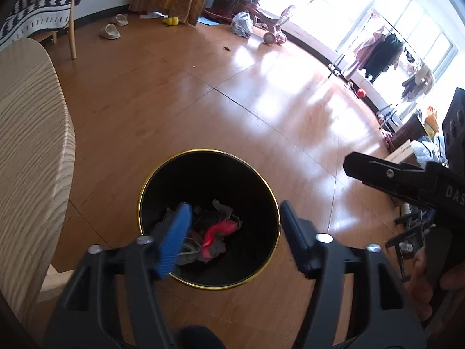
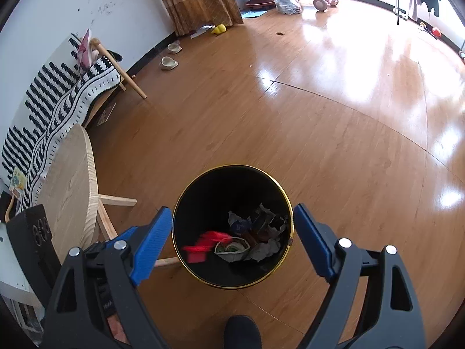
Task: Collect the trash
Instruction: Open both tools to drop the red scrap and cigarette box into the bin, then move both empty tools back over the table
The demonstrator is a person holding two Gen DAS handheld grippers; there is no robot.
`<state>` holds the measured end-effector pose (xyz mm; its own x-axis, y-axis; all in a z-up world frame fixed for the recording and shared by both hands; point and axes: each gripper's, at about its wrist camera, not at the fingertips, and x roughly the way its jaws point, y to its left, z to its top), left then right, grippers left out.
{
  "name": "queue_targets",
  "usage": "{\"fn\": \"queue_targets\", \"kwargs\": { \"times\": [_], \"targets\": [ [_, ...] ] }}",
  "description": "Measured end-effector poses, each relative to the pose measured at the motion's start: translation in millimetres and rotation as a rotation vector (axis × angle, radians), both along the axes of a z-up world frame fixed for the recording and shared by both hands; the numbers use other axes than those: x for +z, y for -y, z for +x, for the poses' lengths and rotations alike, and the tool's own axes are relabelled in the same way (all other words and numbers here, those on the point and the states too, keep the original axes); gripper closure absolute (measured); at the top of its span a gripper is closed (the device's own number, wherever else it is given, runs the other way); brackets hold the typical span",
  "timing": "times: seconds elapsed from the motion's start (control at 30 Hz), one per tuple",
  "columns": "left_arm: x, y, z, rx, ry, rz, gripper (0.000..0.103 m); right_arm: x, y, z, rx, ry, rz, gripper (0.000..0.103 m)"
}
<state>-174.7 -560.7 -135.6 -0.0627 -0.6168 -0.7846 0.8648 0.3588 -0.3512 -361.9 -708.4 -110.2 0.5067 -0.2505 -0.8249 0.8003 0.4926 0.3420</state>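
Observation:
A black bin with a gold rim (image 1: 174,157) (image 2: 186,192) stands on the wooden floor below both grippers. Inside lie crumpled grey paper (image 1: 216,248) (image 2: 266,250) and a red wrapper (image 1: 218,231) (image 2: 203,245). My left gripper (image 1: 235,226) is open and empty above the bin's mouth. My right gripper (image 2: 232,232) is open and empty, its fingers on either side of the bin; it also shows at the right of the left wrist view (image 1: 386,174).
A round light wooden table (image 1: 26,145) (image 2: 69,186) stands to the left of the bin. A chair with a black-and-white throw (image 2: 58,93) lines the wall. Slippers (image 2: 170,62), a yellow toy (image 2: 218,29), a plastic bag (image 2: 287,3) and a pink toy stroller (image 1: 270,26) lie far across the floor.

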Motion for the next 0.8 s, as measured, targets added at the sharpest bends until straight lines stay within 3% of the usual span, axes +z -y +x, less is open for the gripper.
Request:
{"fn": "queue_targets", "kwargs": {
  "times": [0.13,0.23,0.3,0.43,0.67,0.8],
  "targets": [
    [8.1,-6.2,0.8,0.006,0.002,-0.009,0.036,2.9,-3.4,7.4,0.013,0.003,-0.005,0.021],
    [23.3,-20.5,6.0,0.028,0.027,-0.023,0.025,8.4,-11.3,17.5,0.03,0.006,-0.02,0.021],
    [34.8,-35.5,12.6,0.058,0.05,-0.026,0.018,16.0,-20.3,30.0,0.055,0.01,-0.04,0.02],
    [61.7,-81.6,40.5,0.16,0.107,-0.031,0.014,30.7,-44.0,66.8,0.121,0.024,-0.07,0.018],
    [109.2,-213.9,123.2,0.513,0.292,0.009,0.011,50.3,-124.0,178.2,0.334,0.059,-0.078,0.018],
    [116.0,-300.9,175.4,0.725,0.319,0.078,0.011,62.2,-187.4,242.0,0.474,0.064,-0.101,0.018]
  ]
}}
